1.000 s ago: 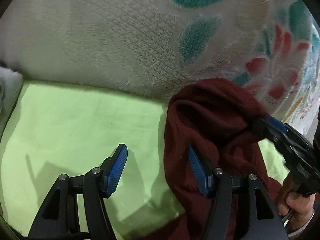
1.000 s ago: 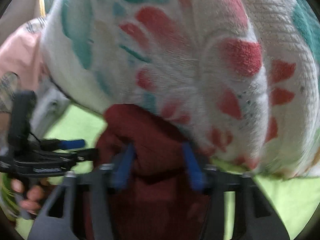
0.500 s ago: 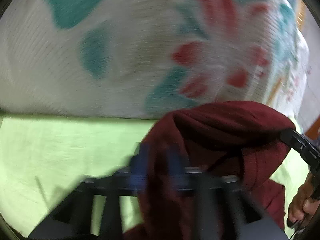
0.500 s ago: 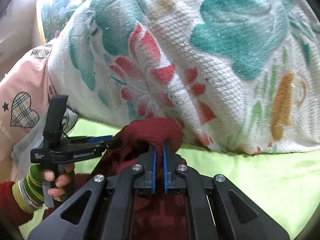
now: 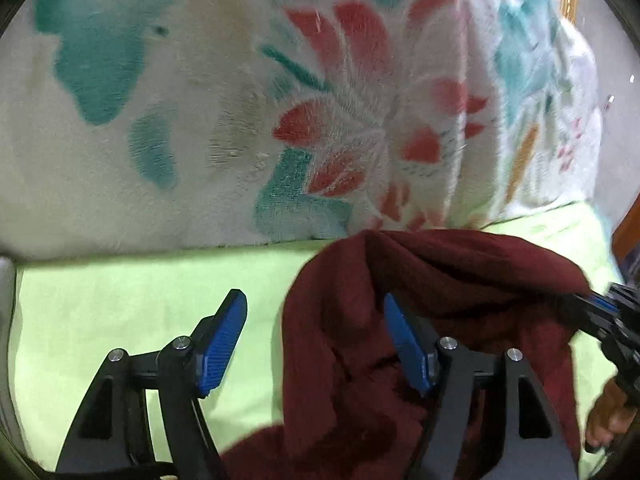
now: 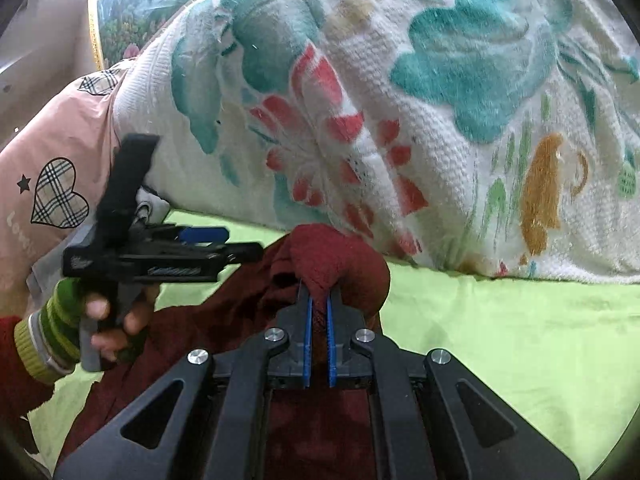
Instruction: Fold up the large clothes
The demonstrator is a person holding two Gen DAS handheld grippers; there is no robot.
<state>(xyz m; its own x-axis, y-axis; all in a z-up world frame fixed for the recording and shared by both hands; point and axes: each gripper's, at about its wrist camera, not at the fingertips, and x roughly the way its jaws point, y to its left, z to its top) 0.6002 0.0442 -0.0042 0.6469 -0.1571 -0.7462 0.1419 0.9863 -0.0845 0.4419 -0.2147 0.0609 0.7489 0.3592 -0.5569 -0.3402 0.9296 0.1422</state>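
A dark red garment (image 5: 460,272) lies bunched on a lime green sheet (image 5: 120,300). My left gripper (image 5: 316,320) has its jaws opening. The garment's left edge lies between them, beside the right pad (image 5: 404,344), and the left pad is clear of the cloth. My right gripper (image 6: 318,300) is shut on a raised fold of the garment (image 6: 340,256). In the right wrist view the left gripper (image 6: 244,242) sits at the garment's left end, held by a hand (image 6: 116,312) in a striped green cuff. In the left wrist view the right gripper (image 5: 600,312) pulls the fold up.
A thick white blanket (image 6: 400,100) with teal and red flowers is piled along the far side of the green sheet (image 6: 500,340). A pink cloth with checked hearts (image 6: 52,160) lies at the left. A framed picture (image 6: 132,12) stands behind.
The left gripper closed on the garment half a second ago and now stands open again. The right gripper shut on the fold and has lifted it slightly.
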